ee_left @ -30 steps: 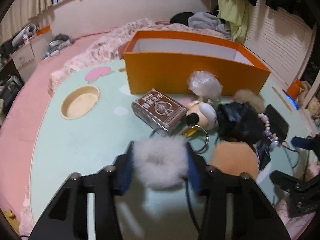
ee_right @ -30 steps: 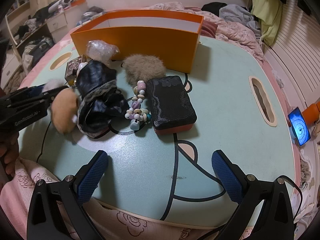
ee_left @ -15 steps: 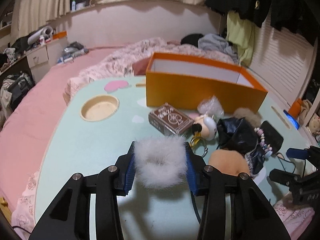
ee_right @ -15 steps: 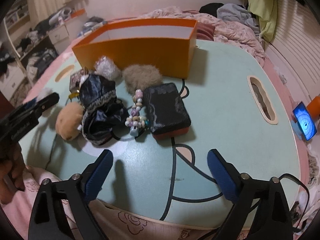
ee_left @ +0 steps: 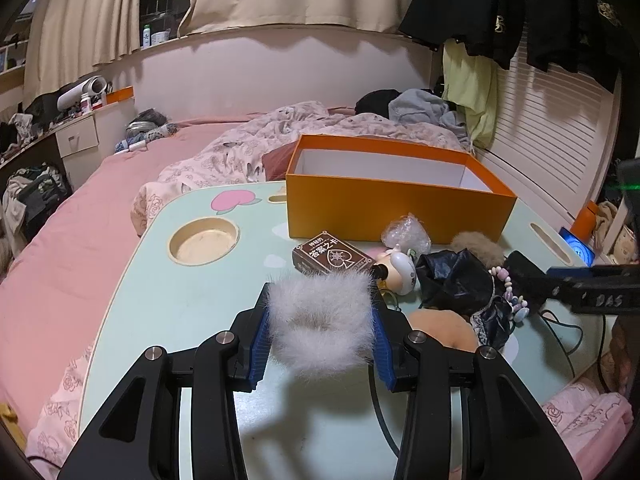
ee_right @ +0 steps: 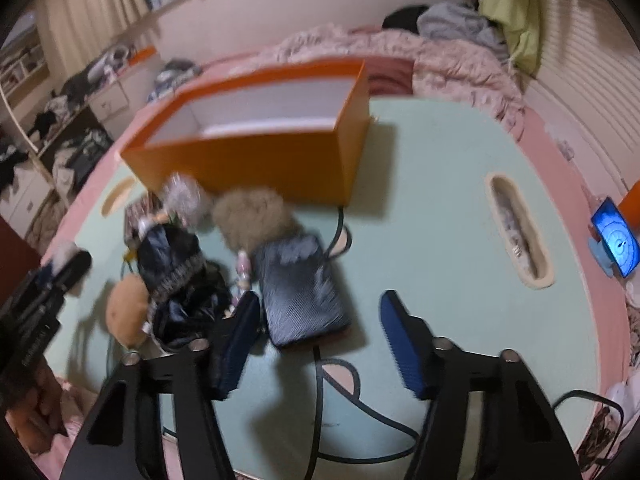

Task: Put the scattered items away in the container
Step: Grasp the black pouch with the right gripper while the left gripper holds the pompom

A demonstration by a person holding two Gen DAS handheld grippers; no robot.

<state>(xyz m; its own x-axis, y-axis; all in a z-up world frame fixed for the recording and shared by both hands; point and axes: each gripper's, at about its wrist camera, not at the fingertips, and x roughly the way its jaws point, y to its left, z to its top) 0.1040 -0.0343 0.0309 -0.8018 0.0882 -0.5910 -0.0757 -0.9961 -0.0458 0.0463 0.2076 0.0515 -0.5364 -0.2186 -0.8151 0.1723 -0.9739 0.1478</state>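
Bed (ee_left: 80,240), pink-sheeted, behind and to the left of a mint-green surface (ee_left: 168,304) with a round recess and cartoon print. Orange box (ee_left: 396,208), open-topped and white inside, upright at the far edge of the surface, showing nothing in the visible part of its interior. Scattered items clustered just in front of the box: dark padded case (ee_right: 300,288) lying flat, touching a tan fur pompom (ee_right: 250,212) at its far end; black crumpled fabric (ee_left: 460,276) beside the case; peach plush ball (ee_right: 126,312) at the near left of the fabric; brown card box (ee_left: 330,256) lying flat; small round figurine (ee_left: 398,270) touching the card box's right end; clear crinkled wrapper (ee_left: 404,232) against the box's front wall; pastel bead string (ee_left: 508,288) draped between fabric and case. Left gripper (ee_left: 320,328) raised above the surface, short of the box, jaws pressed on both sides of a white fluffy scrunchie (ee_left: 320,324). Right gripper (ee_right: 316,340) tilted down over the near end of the dark padded case, jaws just narrowed from wide to roughly half span, left pad beside the case's near corner, right pad clear of it over bare surface; nothing gripped, view motion-blurred. Phone (ee_right: 616,240) with lit blue screen propped beyond the right edge of the surface.
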